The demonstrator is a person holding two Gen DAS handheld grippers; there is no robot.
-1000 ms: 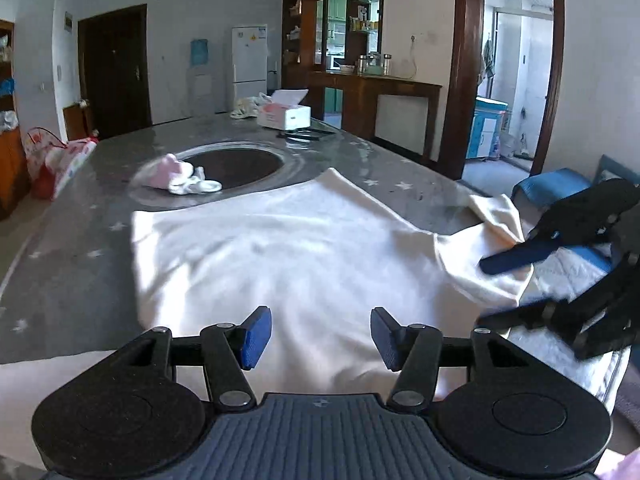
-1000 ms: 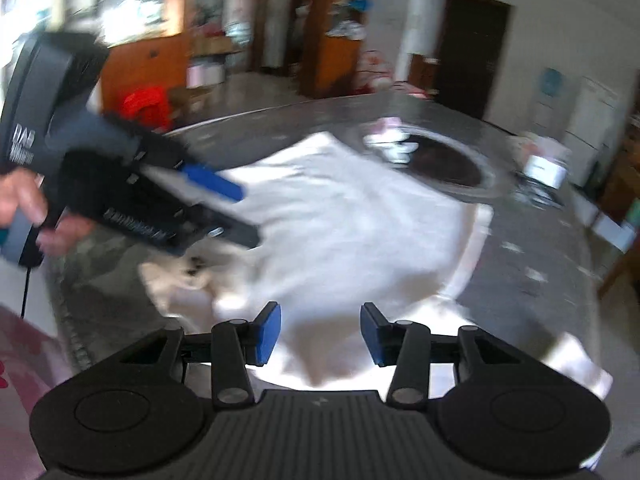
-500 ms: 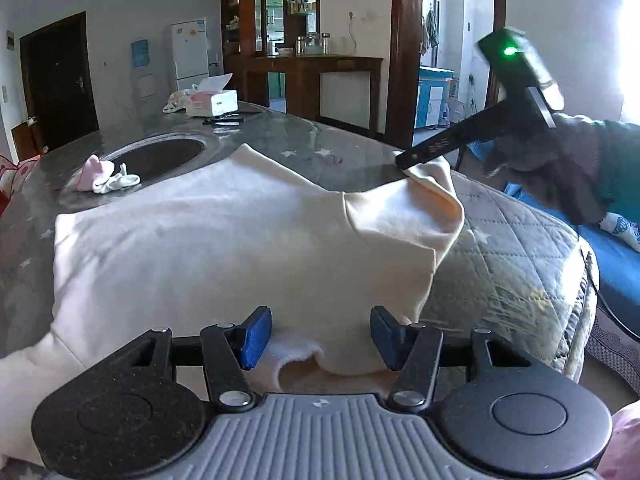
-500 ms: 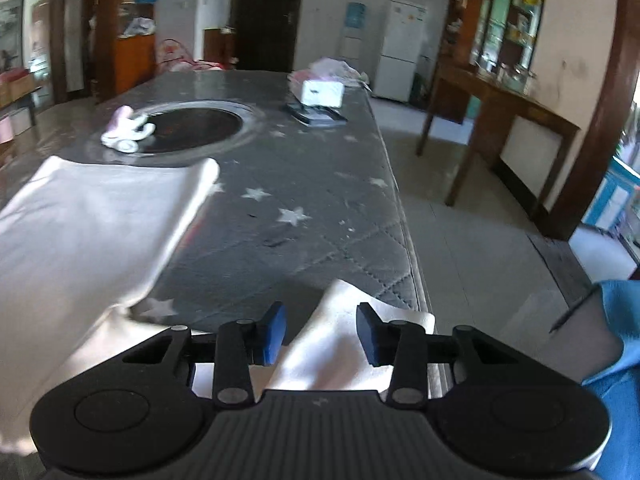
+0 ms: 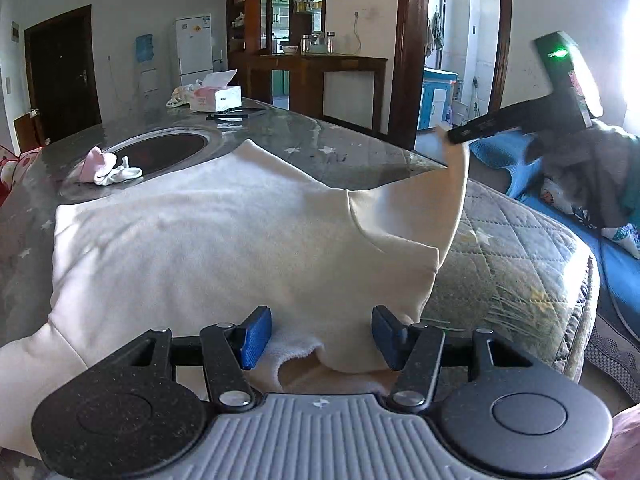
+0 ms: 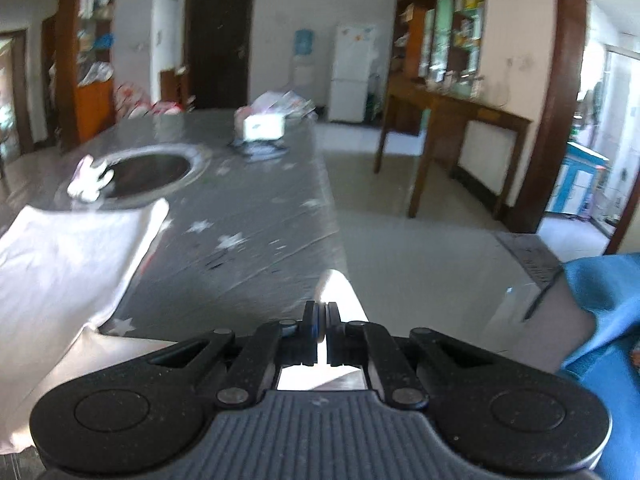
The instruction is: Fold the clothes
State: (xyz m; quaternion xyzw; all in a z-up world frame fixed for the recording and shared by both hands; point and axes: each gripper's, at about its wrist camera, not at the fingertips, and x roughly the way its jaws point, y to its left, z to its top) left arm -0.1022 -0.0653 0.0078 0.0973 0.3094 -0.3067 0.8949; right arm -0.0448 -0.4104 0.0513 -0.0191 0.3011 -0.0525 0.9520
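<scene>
Black grippers, blue-padded fingers [image 5: 256,336], grey ribbed housings.

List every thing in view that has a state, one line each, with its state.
Cream sweatshirt: spread flat on the table, one sleeve lifted.
Sleeve: raised off the table, its end pinched.
Right gripper: shut on the sleeve.
Left gripper: open, low over the sweatshirt's near edge, gripping nothing.
Tissue box: open, a tissue sticking up.
Dark door: closed.
Small pink and white clothes: crumpled, unfolded.
</scene>
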